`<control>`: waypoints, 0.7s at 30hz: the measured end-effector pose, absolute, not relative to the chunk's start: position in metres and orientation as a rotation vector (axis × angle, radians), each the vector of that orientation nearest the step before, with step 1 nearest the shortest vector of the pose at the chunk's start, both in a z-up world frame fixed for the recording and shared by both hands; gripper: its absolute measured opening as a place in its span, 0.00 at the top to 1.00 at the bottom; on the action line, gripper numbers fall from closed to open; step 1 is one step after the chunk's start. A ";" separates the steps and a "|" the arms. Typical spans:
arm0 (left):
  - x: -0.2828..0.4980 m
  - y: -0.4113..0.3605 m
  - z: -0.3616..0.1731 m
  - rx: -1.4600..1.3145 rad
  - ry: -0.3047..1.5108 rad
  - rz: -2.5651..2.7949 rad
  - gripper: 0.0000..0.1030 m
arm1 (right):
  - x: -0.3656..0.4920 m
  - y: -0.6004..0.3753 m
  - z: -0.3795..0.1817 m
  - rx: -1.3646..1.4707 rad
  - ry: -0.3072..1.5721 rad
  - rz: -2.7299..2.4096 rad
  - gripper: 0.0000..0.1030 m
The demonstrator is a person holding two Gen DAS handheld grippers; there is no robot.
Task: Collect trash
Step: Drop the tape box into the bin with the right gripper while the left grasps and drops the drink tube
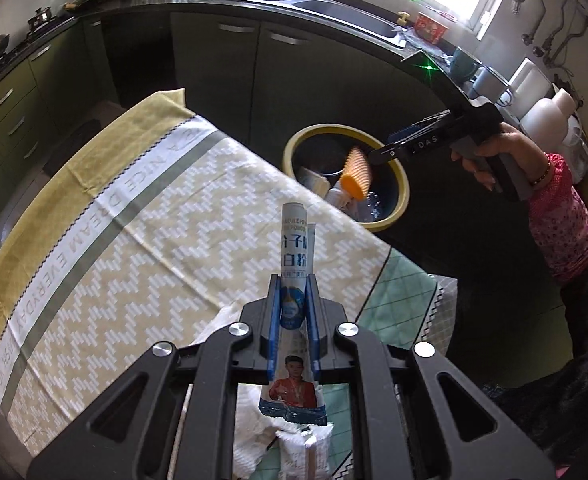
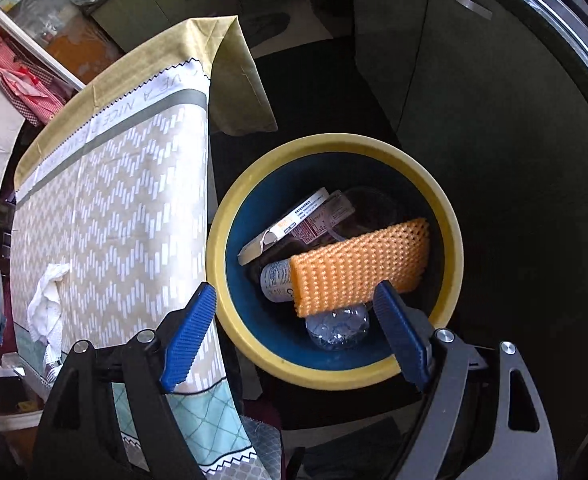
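My left gripper (image 1: 294, 284) is shut on a rolled white-and-blue powder sachet (image 1: 294, 240), which sticks out past the fingertips above the table. My right gripper (image 2: 294, 290) hangs open over the yellow-rimmed blue trash bin (image 2: 221, 240). An orange foam net sleeve (image 2: 358, 268) sits loose in the bin's mouth just beyond the wide-apart blue pads, which do not press on it. In the left wrist view the sleeve (image 1: 358, 174) looks blurred just under the right gripper (image 1: 382, 146), over the bin (image 1: 404, 184). A flat box (image 2: 289, 224) and a clear bottle (image 2: 338, 328) lie in the bin.
The table with a beige zigzag cloth (image 2: 113, 200) stands left of the bin, with crumpled white tissue (image 2: 47, 300) on it. More tissue (image 1: 253, 420) and a white packet (image 1: 302, 452) lie below my left gripper. Dark cabinets and a sink counter (image 1: 334, 4) curve behind.
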State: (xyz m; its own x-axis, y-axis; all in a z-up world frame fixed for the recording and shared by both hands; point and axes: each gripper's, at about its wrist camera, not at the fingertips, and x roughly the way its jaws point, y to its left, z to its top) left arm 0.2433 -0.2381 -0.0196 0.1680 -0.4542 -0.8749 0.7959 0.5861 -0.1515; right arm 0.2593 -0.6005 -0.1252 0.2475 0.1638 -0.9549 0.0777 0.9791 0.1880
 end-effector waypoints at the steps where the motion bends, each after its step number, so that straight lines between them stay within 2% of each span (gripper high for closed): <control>1: 0.241 -0.253 -0.018 0.399 1.065 -0.937 0.89 | 0.251 -0.606 -0.121 0.223 1.306 0.059 0.22; 9: 0.243 -0.381 -0.024 0.506 1.038 -1.064 0.89 | 0.160 -0.660 -0.110 0.295 1.230 0.010 0.22; 16: 0.270 -0.481 -0.081 0.620 1.102 -1.009 0.89 | 0.098 -0.702 -0.127 0.396 1.224 -0.029 0.22; 21: 0.280 -0.521 -0.111 0.670 1.120 -0.968 0.86 | 0.084 -0.714 -0.134 0.425 1.218 -0.035 0.22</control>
State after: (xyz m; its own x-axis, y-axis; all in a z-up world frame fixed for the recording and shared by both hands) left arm 0.2802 -0.5209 -0.1115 0.1250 -0.2955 -0.9471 0.8946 0.4464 -0.0212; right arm 0.0839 -0.7140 -0.1345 0.3548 0.1991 -0.9135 0.2505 0.9211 0.2981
